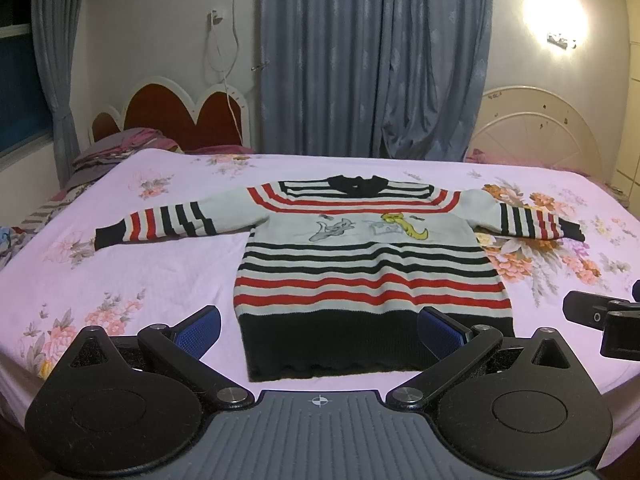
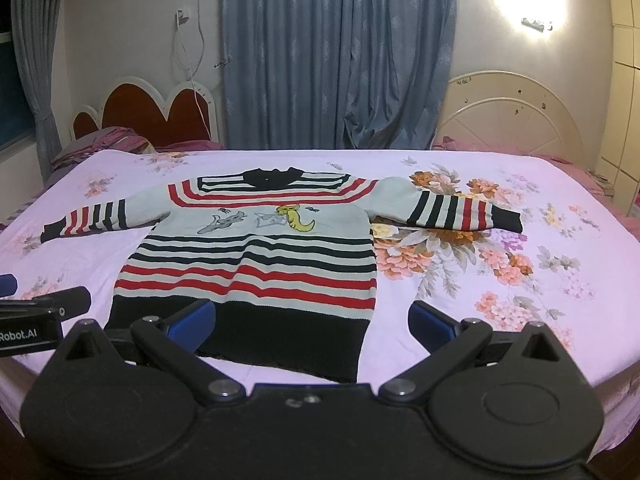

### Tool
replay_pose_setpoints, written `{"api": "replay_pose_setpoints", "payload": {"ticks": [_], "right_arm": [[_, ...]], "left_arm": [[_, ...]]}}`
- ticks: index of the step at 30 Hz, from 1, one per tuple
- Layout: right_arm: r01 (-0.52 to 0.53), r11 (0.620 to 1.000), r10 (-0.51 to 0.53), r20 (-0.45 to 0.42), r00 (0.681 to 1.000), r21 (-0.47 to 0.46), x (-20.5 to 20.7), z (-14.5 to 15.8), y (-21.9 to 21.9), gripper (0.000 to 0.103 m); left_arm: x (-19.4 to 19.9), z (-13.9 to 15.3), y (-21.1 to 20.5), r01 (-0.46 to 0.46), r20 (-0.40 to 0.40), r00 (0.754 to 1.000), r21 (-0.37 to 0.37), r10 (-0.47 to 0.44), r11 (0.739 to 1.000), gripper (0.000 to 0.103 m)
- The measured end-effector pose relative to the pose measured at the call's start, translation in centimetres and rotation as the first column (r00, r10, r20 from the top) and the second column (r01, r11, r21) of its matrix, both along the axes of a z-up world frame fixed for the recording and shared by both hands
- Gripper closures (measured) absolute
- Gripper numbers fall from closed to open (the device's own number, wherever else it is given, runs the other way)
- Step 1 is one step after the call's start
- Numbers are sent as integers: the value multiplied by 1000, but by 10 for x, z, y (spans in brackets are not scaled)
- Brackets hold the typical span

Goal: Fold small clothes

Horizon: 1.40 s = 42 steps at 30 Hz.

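Sweater (image 1: pixel 368 264) laid flat and face up on the bed (image 1: pixel 160 264), collar (image 1: pixel 354 183) at the far side, black hem (image 1: pixel 376 344) nearest the grippers. Both sleeves spread straight out to the sides, clear of the body: a layout that exposes every fold line and leaves no fabric trapped underneath. No fold made yet, judging from the flat single layer.

Left gripper (image 1: pixel 320 330) held low in front of the hem, jaws wide apart, nothing between the blue pads (image 1: pixel 200 330). In the left wrist view the hem spans the gap between the pads, so the tool appears centred on the garment, probably as a start pose rather than a grasp approach. Contact with the fabric not confirmed; the pads seem to hover just short of it.

Right gripper (image 2: pixel 312 322) likewise spread wide and empty, offset toward the sweater's right hem corner (image 2: pixel 360 360). Its left pad (image 2: pixel 196 318) overlaps the hem band in the picture; its right pad (image 2: pixel 432 326) sits over bare sheet. Grippers side by side, each visible at the edge of the other's view.

Likely next requirement: one gripper per sleeve cuff (image 2: pixel 508 220), each sleeve carried inward across the chest. Knit is thick and soft; expect slight sag and a bulky crease.
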State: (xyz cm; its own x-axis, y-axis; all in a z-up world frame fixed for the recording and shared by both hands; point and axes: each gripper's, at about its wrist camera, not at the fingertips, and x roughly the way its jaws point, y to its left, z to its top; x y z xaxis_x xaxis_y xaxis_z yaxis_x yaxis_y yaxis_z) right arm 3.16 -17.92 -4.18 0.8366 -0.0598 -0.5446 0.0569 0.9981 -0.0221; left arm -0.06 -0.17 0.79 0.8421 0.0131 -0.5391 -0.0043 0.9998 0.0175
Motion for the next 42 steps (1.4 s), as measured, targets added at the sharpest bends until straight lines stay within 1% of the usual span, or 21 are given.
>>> {"api": "replay_pose_setpoints", "payload": {"ticks": [42], "right_arm": [[2,1000,-2,1,1000,5,-1,2,0,1]], "left_arm": [[-2,-2,1,1,-3,1000,1,-1,1000,0]]}}
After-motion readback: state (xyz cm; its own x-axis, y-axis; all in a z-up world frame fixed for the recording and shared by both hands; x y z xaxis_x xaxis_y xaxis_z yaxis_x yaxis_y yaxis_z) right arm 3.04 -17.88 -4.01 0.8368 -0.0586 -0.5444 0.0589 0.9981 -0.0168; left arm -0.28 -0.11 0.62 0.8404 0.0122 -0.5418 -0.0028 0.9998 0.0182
